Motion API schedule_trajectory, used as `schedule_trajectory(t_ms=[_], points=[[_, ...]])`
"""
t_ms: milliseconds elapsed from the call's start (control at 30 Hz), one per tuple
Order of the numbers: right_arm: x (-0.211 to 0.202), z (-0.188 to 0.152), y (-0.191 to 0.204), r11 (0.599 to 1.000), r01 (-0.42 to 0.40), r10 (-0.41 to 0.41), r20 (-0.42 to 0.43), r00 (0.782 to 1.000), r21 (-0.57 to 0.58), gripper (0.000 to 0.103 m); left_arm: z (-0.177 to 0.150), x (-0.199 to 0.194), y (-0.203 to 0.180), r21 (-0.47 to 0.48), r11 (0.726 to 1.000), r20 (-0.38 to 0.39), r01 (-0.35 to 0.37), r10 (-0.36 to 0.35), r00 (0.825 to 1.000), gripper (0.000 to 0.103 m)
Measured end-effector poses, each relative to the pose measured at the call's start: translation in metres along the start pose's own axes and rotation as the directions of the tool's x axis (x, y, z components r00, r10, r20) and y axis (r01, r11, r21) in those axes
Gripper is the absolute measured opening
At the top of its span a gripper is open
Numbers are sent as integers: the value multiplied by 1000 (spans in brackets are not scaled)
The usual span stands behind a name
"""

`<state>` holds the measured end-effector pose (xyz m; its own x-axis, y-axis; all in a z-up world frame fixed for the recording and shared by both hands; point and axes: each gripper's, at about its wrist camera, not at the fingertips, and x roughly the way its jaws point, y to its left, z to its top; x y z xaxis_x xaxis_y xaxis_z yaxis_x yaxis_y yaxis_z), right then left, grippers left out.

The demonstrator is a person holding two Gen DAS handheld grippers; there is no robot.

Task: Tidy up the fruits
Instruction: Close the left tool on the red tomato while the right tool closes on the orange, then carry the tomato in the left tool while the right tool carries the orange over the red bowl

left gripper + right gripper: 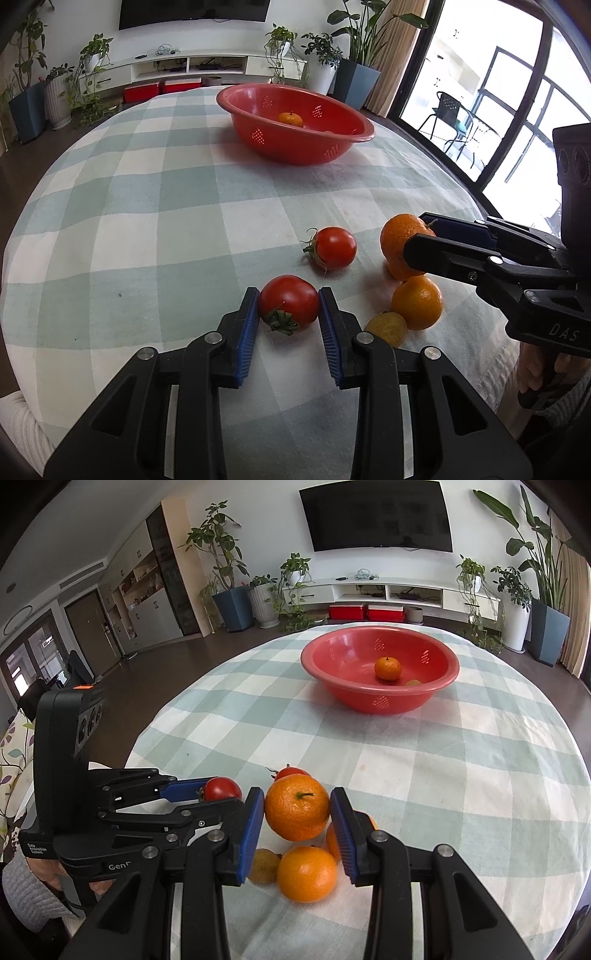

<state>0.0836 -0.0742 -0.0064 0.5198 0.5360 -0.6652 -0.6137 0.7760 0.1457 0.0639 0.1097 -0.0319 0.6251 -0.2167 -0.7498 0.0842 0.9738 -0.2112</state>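
Fruits clustered at near edge of checked surface point(147, 206). Left tongs point(288, 310) clamped on tomato point(290, 301); right tongs point(297, 812) clamped on orange point(297, 806). Second tomato point(334, 248) just beyond, apart. Two more oranges and small yellow fruit point(386, 328) bunched tight below held orange, one orange half hidden behind right pad. Broad bare cloth up to red bowl point(380, 701) near far edge; one orange point(388, 668) inside, yellowish item behind rim, unclear.
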Motion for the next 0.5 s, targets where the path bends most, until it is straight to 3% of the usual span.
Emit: schedule_trajectory(t_ms=[500], points=[[-5, 22, -16, 999, -1, -1, 41, 999, 32, 40, 30, -5, -7, 7, 1000, 37, 27, -28, 999, 30]])
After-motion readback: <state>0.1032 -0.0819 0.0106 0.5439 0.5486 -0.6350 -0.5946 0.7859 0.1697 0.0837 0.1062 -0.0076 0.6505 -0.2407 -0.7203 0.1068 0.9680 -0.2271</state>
